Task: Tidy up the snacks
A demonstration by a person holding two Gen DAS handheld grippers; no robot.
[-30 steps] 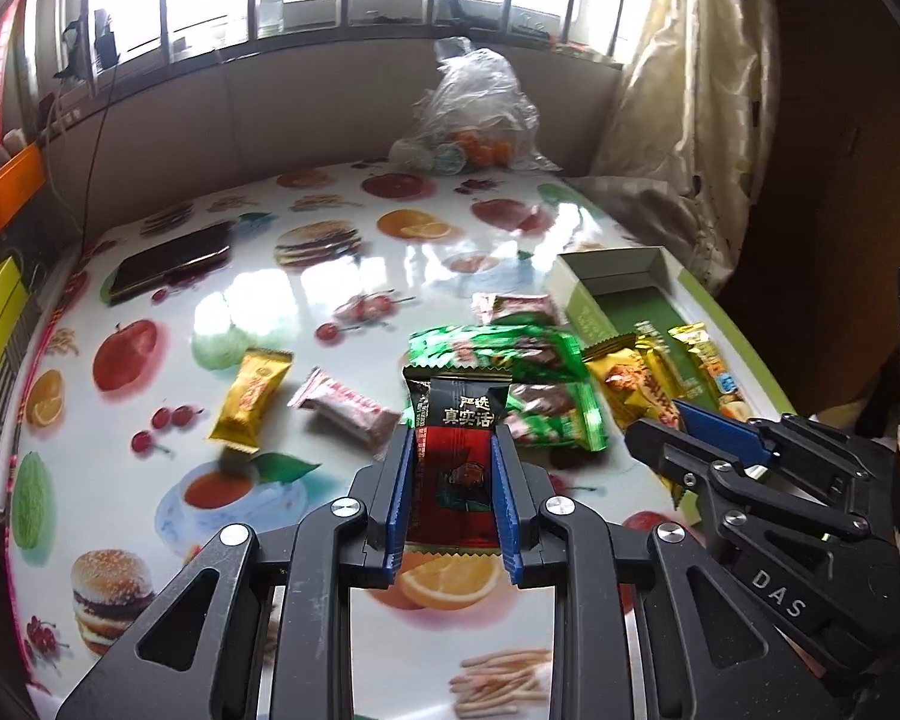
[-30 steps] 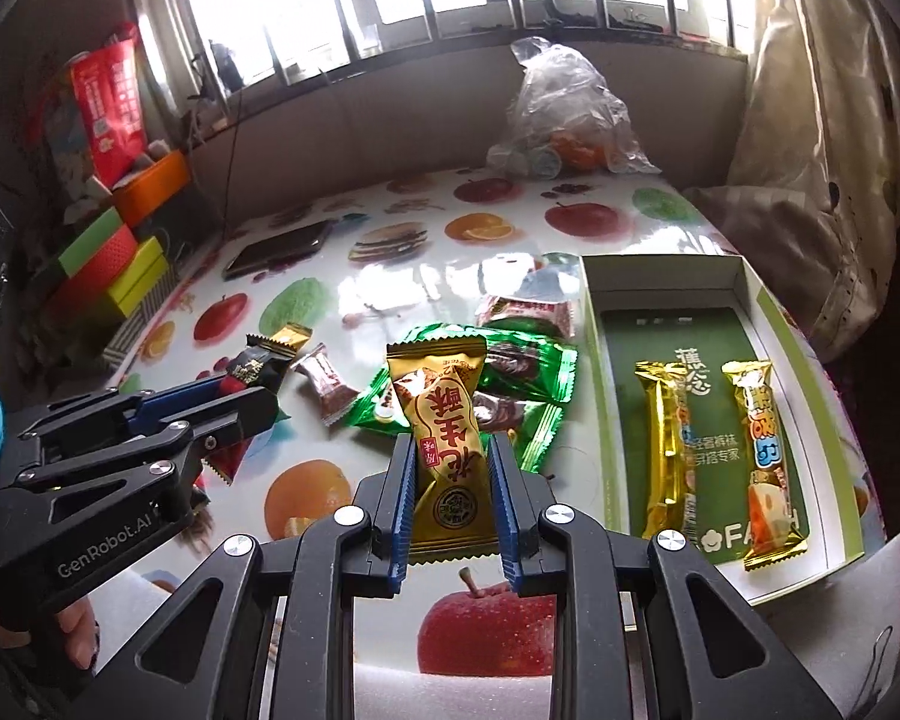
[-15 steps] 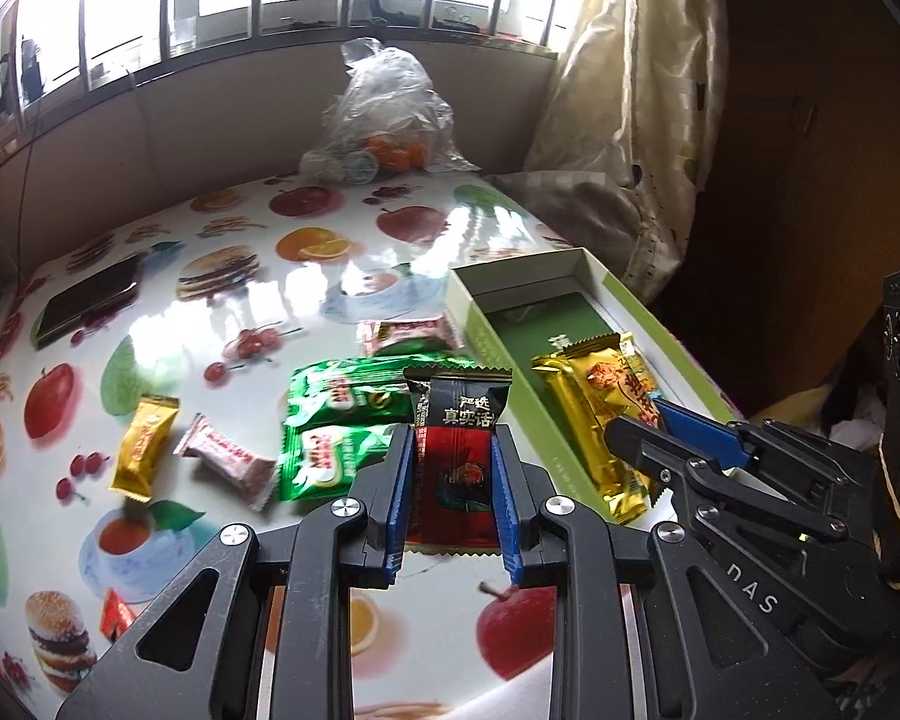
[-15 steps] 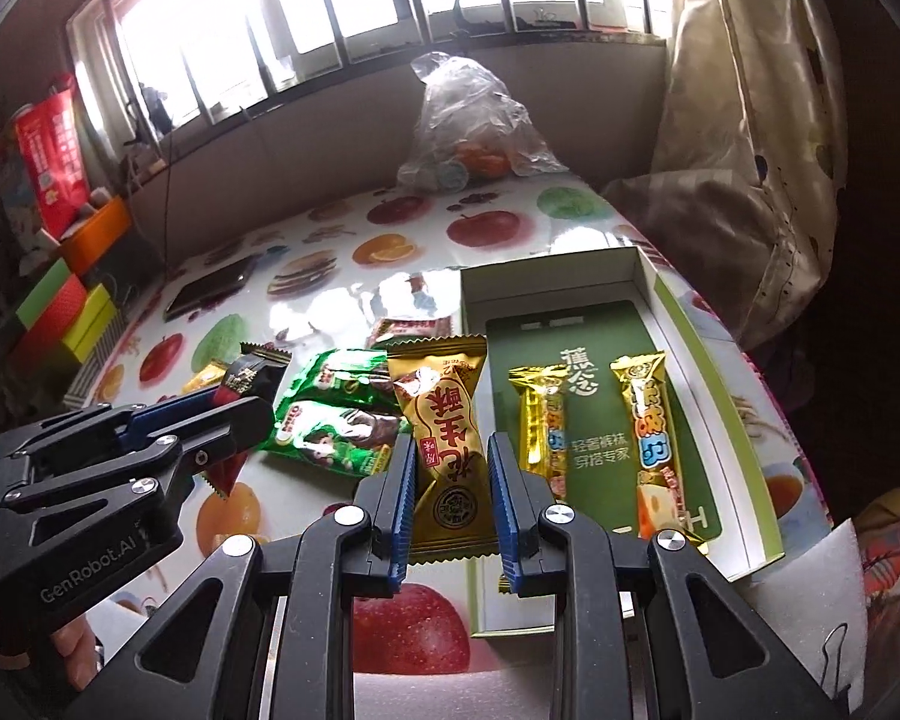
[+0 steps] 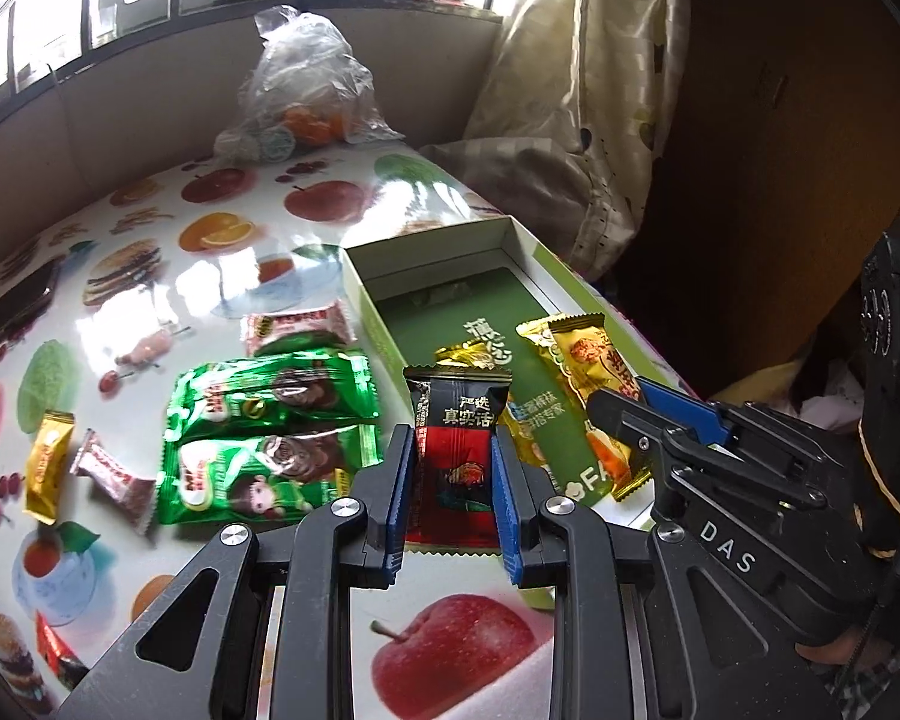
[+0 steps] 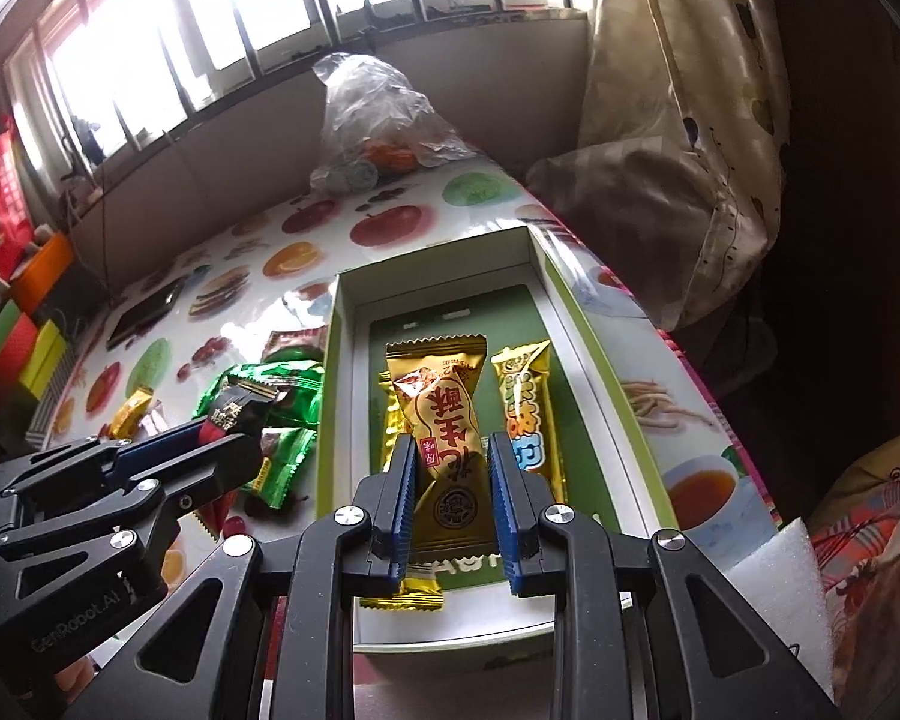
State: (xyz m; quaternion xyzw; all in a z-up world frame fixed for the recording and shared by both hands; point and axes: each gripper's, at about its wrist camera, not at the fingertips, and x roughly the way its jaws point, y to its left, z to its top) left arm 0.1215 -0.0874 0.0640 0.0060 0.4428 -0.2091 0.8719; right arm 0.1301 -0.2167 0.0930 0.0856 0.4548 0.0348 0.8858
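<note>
In my left wrist view, going from the left edge: a small yellow candy (image 5: 47,465) and a pink wrapped candy (image 5: 114,476) lie on the fruit-print tablecloth (image 5: 222,276), just beside each other. Right of them two green snack packs (image 5: 270,438) lie one above the other, touching, with a pink-and-white packet (image 5: 297,330) just above them. At lower centre my left gripper (image 5: 453,468) is clamped on a black-and-red snack packet (image 5: 459,450), held upright between the blue pads. Its top edge overlaps the near left wall of the open box (image 5: 366,306). In the right of that frame my right gripper (image 5: 624,414) hangs over the box floor with a golden peanut-crisp packet (image 5: 582,360) pinched between its fingers.

In my right wrist view the left gripper (image 6: 234,432) enters from the lower left, with the black-and-red packet (image 6: 240,402) over the green packs (image 6: 282,420), outside the box's left wall. The box (image 6: 576,324), white-walled with a green floor, fills the centre. Two packets lie in it lengthwise: a gold bar (image 6: 393,426), mostly hidden behind my held packet, and to the right a yellow bar with blue lettering (image 6: 528,408), near the right wall. My right gripper (image 6: 453,480) grips the golden peanut-crisp packet (image 6: 444,420) above the box floor, between those two bars. At top centre a clear plastic bag (image 6: 384,120) with orange fruit sits on the far end of the table.
</note>
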